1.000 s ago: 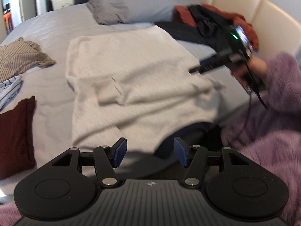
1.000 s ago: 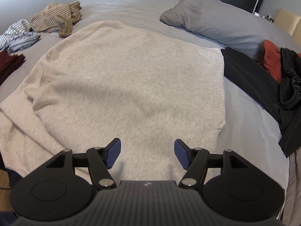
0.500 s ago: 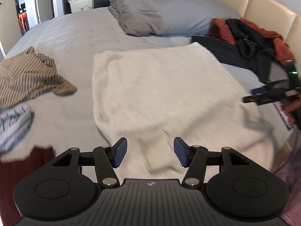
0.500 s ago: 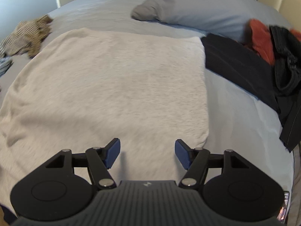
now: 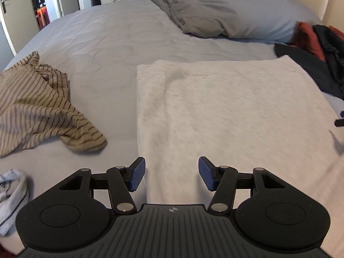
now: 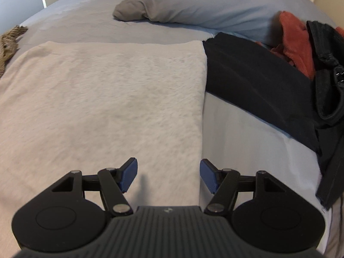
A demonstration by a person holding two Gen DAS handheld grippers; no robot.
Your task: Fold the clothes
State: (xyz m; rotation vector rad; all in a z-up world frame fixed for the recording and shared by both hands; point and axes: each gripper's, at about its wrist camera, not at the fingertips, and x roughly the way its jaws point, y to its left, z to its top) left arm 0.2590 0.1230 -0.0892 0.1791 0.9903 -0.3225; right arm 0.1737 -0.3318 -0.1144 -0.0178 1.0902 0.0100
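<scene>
**Lying flat: cream garment on the bed, both tools spread**

Spreading across the middle of the grey bed (image 5: 111, 34), the cream garment (image 5: 225, 111) lies flat as a rough rectangle, left edge straight, top edge toward the pillow. Left hand-held gripper (image 5: 171, 173) sits over its near left edge, jaws wide apart, pinching nothing. Right hand-held gripper (image 6: 168, 175) sits over its near right edge, jaws likewise spread and empty. In the left wrist view: striped tan garment (image 5: 36, 109) crumpled at 9 o'clock, apart from the cream one; grey pillow (image 5: 225, 8) at 12 o'clock; black clothing (image 6: 258, 86) touching the cream garment's far right corner at 2 o'clock, rust-red cloth (image 6: 296, 43) beyond it.
</scene>
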